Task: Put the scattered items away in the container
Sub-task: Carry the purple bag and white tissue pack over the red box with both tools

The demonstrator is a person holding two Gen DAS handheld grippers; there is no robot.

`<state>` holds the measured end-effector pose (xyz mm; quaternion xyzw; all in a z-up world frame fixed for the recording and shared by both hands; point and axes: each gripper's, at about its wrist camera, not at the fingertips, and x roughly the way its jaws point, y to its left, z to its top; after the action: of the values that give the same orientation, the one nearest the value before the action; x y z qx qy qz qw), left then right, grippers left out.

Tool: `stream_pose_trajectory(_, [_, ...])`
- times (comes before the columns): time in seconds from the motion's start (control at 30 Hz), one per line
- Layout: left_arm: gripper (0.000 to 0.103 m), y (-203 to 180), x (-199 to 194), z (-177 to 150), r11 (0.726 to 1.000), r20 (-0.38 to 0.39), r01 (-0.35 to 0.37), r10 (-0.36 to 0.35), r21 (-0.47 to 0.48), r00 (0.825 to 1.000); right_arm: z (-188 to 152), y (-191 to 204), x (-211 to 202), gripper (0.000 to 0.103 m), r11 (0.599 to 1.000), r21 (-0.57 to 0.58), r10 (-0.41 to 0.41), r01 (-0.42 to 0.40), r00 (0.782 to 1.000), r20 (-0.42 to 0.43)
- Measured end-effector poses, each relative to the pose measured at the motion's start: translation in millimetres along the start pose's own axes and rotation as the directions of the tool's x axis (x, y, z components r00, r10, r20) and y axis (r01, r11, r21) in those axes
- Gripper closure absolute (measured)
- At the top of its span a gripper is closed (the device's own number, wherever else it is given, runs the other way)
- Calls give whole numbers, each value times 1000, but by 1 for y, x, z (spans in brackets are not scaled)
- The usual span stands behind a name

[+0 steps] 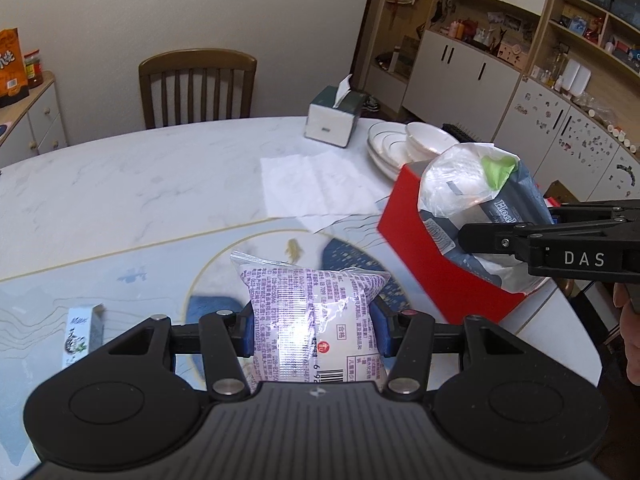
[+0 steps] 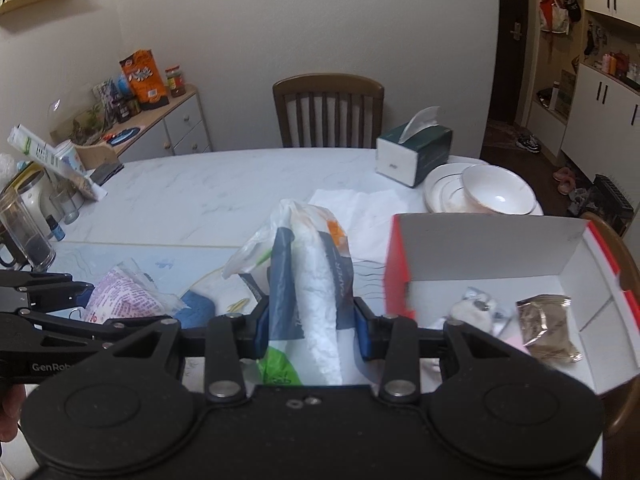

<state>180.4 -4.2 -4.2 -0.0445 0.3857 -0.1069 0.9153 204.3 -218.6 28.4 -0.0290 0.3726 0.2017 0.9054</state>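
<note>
My left gripper (image 1: 312,330) is shut on a puffy white packet with purple print (image 1: 312,308), held above the table mat. The same purple packet (image 2: 124,300) shows at the left of the right wrist view. My right gripper (image 2: 310,334) is shut on a grey-blue and white tissue pack (image 2: 310,276) in clear wrap, just left of the red box (image 2: 396,276). From the left wrist view the tissue pack (image 1: 472,196) hangs in front of the red box (image 1: 420,256), with the right gripper's black arm at the far right. Inside the white-lined box lie a brown foil sachet (image 2: 546,328) and a small pale item (image 2: 474,312).
A small white carton (image 1: 82,330) lies on the mat at left. White plates and a bowl (image 1: 416,140), a green tissue box (image 1: 334,114) and paper sheets (image 1: 316,188) sit beyond. A wooden chair (image 1: 196,86) stands behind the marble table. Glass jars (image 2: 24,232) crowd the left edge.
</note>
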Motion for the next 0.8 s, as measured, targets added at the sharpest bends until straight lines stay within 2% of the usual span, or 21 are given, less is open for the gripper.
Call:
stream_pose_trajectory(0.43, [52, -55, 8, 25, 999, 29, 10, -12, 49, 1000, 1, -73, -25, 64, 998, 47, -49, 47, 998, 36])
stream_pose_trajectory(0.8, [52, -114, 27, 42, 992, 33, 38, -42, 119, 999, -12, -136, -41, 64, 990, 99, -106, 101, 993, 43])
